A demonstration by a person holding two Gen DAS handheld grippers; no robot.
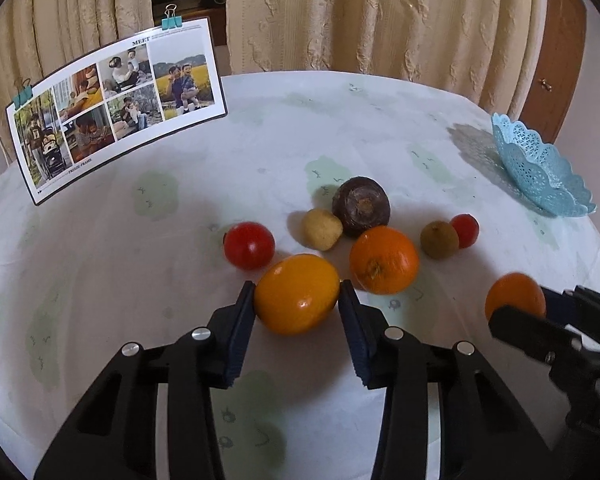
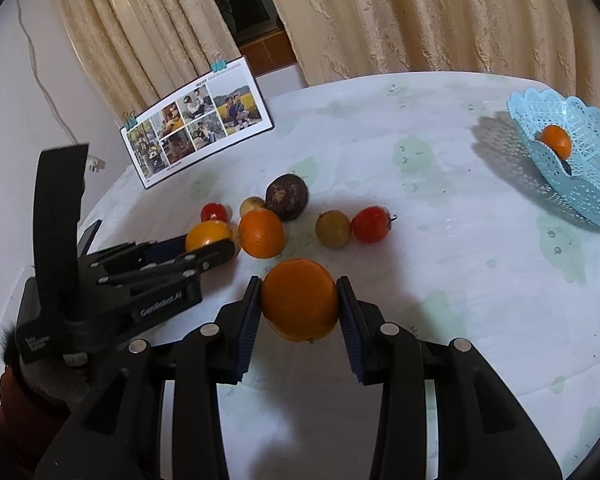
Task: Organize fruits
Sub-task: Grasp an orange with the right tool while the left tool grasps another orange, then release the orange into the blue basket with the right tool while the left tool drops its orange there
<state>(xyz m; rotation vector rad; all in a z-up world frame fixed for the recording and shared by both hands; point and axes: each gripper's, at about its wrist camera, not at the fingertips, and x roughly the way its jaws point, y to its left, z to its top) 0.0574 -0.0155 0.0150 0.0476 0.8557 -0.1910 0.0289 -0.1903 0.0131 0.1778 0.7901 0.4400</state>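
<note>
My left gripper (image 1: pixel 297 296) is shut on a yellow-orange fruit (image 1: pixel 296 294) that rests on the white tablecloth; both pads touch its sides. My right gripper (image 2: pixel 299 304) is shut on an orange (image 2: pixel 299 300) held just above the cloth, and the left wrist view shows it at the right. Loose on the table lie another orange (image 1: pixel 383 260), a red tomato (image 1: pixel 249 245), a pale yellow fruit (image 1: pixel 322 229), a dark purple fruit (image 1: pixel 361 206), a brown-green fruit (image 1: pixel 439 239) and a small tomato (image 1: pixel 465 230). The blue lace basket (image 2: pixel 580 200) at the far right holds one orange (image 2: pixel 556 141).
A photo card (image 1: pixel 116 108) held by teal binder clips stands at the back left of the round table. Cream curtains (image 1: pixel 380 12) hang behind the table's far edge. A wooden cabinet (image 1: pixel 556 60) stands at the back right. A person's dark red sleeve (image 2: pixel 12 404) shows behind the left gripper.
</note>
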